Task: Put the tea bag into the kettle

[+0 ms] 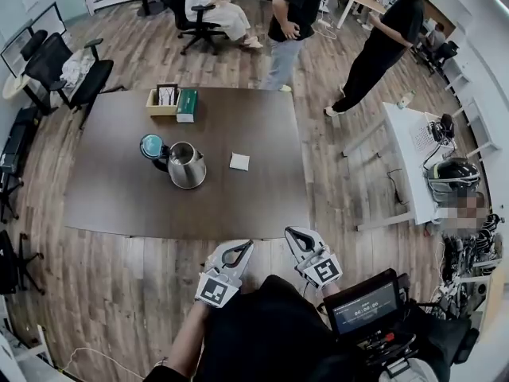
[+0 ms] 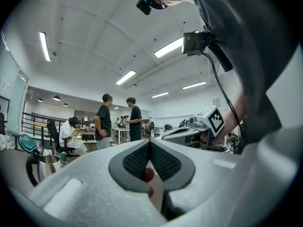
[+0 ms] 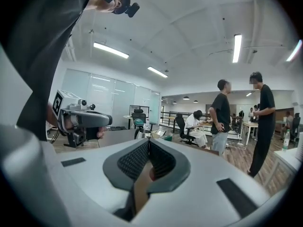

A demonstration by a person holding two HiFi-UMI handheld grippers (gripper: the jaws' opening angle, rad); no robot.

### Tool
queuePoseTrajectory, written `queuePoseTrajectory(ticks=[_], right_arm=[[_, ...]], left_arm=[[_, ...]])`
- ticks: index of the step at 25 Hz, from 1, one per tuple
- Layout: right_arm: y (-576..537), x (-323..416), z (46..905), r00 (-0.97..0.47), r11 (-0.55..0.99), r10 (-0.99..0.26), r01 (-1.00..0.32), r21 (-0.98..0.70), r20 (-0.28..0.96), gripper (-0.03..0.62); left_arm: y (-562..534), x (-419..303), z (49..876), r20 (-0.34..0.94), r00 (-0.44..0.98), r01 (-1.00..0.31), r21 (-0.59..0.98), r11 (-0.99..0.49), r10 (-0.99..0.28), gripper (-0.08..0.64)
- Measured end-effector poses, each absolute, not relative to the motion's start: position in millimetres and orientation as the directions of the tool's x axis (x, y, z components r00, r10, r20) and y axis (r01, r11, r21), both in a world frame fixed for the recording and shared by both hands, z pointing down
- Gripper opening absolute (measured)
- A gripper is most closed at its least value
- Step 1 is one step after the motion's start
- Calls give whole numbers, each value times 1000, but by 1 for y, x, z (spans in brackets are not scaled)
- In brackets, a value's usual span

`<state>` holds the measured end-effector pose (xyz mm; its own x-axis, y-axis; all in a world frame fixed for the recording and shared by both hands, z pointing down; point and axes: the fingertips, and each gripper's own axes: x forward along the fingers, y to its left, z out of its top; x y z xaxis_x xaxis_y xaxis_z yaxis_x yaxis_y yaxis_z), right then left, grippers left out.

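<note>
Both tools were held low in front of the person's body, short of the near edge of the table (image 1: 254, 205) and well apart from everything on it, so no reach had been begun. The left gripper (image 1: 238, 252) was seen with its two pads pressed together on nothing, and the right gripper (image 1: 296, 236) was likewise closed and empty. Either would have to be opened before a pick. The tea bag (image 1: 239, 161), a small white square, was laid flat on the bare tabletop just right of the steel kettle (image 1: 188, 168), not touching it. It was judged to be easier to reach for the right-hand tool. The kettle's teal lid (image 1: 150, 146) was tipped back on its left side, presumably so that the mouth was left free for the bag. Whether anything was in the kettle could not be made out from the head view. At the far edge, a wooden box (image 1: 156, 110) was set with a green carton (image 1: 187, 104) against its right side. Some pale packets appeared to be stood inside the box, though they were too small to be named.
</note>
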<state>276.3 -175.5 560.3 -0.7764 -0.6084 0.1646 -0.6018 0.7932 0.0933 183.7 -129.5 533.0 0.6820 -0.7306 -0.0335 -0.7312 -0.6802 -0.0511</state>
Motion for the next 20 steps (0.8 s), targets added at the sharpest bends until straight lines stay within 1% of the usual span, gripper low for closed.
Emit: queuePoseTrajectory(ticks=[4,10,13,17,18,20], right_arm=[[-205,251,570,-795,819,-574,-562,121,197,5],[-263,231,593,-826,870,-492,-471,144,274,5],[-298,226,612,-848,904,-427,-399,153,315,5],[-346,224,634,-864,941,-332,-277,193,379,5],[-358,225,642,-863,949,-305,-242,200,403,5],[-381,226,657,-857,963,-249,-170,208,451,5]], left_arm=[[-147,149,540,-28,650,-759,-66,-648,-759,0],[-171,122,543,1,573,-817,-82,-571,-820,0],[-186,112,546,24,518,-852,-79,-518,-855,0],[-201,102,552,91,411,-910,-7,-414,-907,0],[-206,102,549,89,389,-920,-16,-392,-917,0],[-214,105,539,65,363,-925,-95,-368,-929,0]])
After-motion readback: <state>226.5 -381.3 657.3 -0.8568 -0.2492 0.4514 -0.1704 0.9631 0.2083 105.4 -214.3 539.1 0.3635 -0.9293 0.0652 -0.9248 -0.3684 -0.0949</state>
